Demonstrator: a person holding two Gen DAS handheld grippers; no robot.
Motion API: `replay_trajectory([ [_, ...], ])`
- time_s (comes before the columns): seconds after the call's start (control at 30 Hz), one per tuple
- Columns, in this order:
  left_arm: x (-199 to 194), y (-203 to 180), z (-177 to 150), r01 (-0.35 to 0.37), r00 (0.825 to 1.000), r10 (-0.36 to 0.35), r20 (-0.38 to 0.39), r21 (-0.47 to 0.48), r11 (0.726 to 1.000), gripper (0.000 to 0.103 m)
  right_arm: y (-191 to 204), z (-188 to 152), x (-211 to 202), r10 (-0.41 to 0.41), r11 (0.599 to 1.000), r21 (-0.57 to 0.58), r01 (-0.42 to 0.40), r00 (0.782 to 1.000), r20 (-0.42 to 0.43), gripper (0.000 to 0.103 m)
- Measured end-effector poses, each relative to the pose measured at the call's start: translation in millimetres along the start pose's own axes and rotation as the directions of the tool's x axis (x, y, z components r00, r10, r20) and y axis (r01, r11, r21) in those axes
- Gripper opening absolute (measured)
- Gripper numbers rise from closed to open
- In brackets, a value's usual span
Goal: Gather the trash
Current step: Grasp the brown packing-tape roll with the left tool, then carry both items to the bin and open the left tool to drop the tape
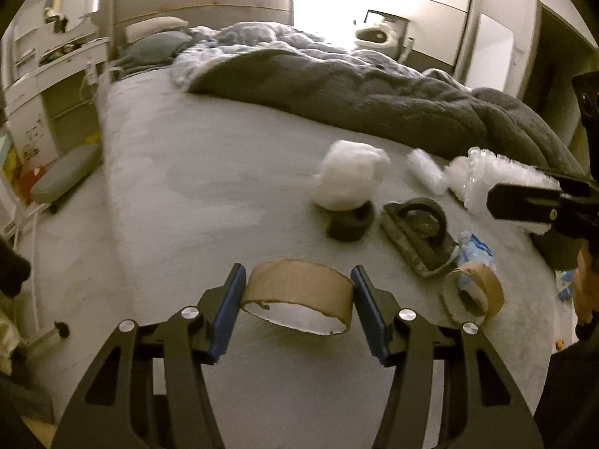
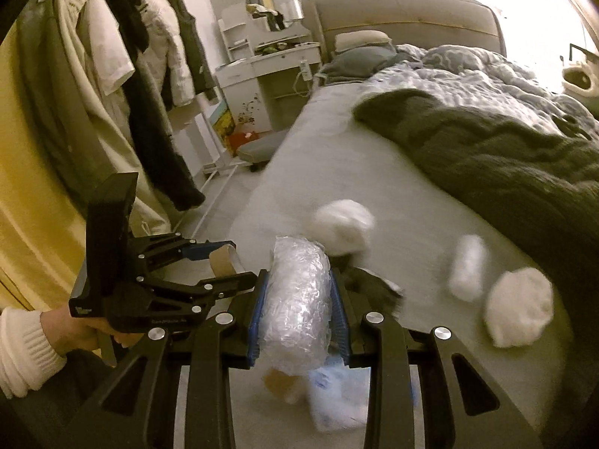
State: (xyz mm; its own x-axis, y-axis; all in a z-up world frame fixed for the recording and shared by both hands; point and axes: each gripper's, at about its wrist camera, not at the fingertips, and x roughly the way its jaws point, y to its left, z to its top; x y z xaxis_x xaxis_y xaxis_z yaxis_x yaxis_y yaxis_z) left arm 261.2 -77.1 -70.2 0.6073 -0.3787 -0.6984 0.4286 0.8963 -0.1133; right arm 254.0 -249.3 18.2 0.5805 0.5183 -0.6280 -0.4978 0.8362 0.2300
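Left wrist view: left gripper straddles cardboard tape ring on bed; contact unclear. Right gripper pinches bubble wrap wad above the bed.

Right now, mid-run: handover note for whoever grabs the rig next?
Left hand-held gripper: fingers either side of the cardboard tape ring, not visibly clamped on it.
Right hand-held gripper: shut on a bubble wrap wad, lifted off the bed.
Still on the bed: white fluff ball, small white roll, dark tape holder, second cardboard ring, blue-print wrapper.
No bin in view. Left: grip the ring, bin both, collect the rest.
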Motion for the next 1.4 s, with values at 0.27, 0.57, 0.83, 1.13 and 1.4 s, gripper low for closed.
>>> replay_trajectory([
  [0.27,-24,51,-12,-0.127,0.992,0.126,-0.015,-0.12,0.985,0.06,48,14,40,0.039,0.999,-0.034,-0.04,0.999,-0.037,0.032],
  [0.57,-41,102,-46,-0.234,0.972,0.225,-0.069,-0.21,0.949,0.061,102,21,87,0.106,0.993,-0.045,-0.11,0.99,-0.093,0.032],
  [0.83,-40,145,-93,-0.282,0.955,0.241,-0.171,-0.284,0.916,0.061,147,22,119,0.149,0.986,-0.055,-0.157,0.98,-0.129,0.032],
  [1.13,-29,183,-159,-0.361,0.911,0.253,-0.325,-0.333,0.871,0.061,183,15,151,0.171,0.981,-0.061,-0.185,0.967,-0.188,0.032],
  [1.4,-12,197,-214,-0.395,0.857,0.209,-0.471,-0.341,0.853,0.061,206,5,178,0.191,0.977,-0.041,-0.208,0.948,-0.255,0.032],
])
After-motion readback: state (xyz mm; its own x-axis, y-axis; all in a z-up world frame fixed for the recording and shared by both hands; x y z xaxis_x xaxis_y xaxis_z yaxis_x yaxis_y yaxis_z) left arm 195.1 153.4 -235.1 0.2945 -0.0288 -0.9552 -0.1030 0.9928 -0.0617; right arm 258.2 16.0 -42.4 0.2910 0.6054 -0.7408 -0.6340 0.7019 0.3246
